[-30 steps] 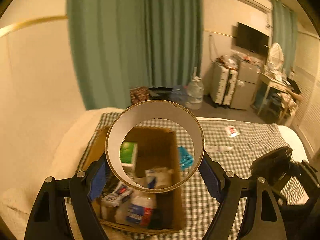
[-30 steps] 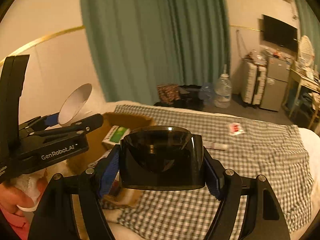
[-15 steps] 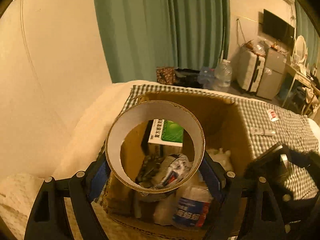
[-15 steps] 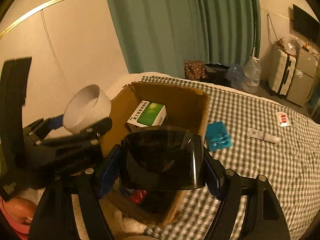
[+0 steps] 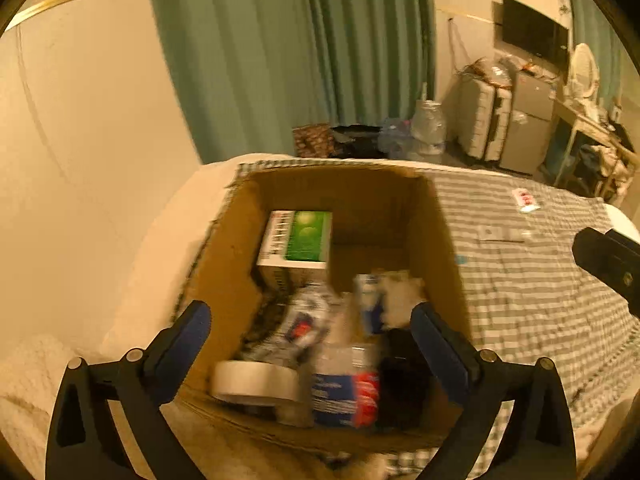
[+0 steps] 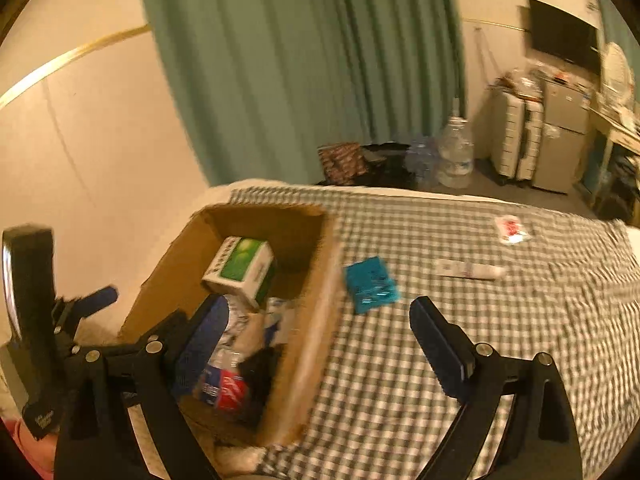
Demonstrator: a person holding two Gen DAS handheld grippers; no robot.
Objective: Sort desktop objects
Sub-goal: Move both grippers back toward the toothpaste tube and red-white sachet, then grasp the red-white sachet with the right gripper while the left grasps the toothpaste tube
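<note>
The open cardboard box (image 5: 440, 216) sits on the checked cloth. A white tape roll (image 5: 256, 384) lies loose at its near left, and a dark glossy case (image 5: 400, 372) at its near right. My left gripper (image 5: 308, 312) hangs over the box with its jaws opening and nothing between them. In the right wrist view my right gripper (image 6: 318, 304) straddles the right wall of the box (image 6: 320, 300). Its jaws are opening and hold nothing, and the dark case (image 6: 260, 372) lies in the box below its left finger.
The box also holds a green and white carton (image 5: 300, 240) and a bottle with a blue and red label (image 5: 344, 392). On the checked cloth (image 6: 440, 360) lie a blue packet (image 6: 370, 284), a white tube (image 6: 468, 270) and a red and white sachet (image 6: 512, 230).
The tape roll has left my left gripper and the dark case my right gripper. Both now lie in the box. Both pairs of jaws have widened, and both hands have sunk toward the box.
</note>
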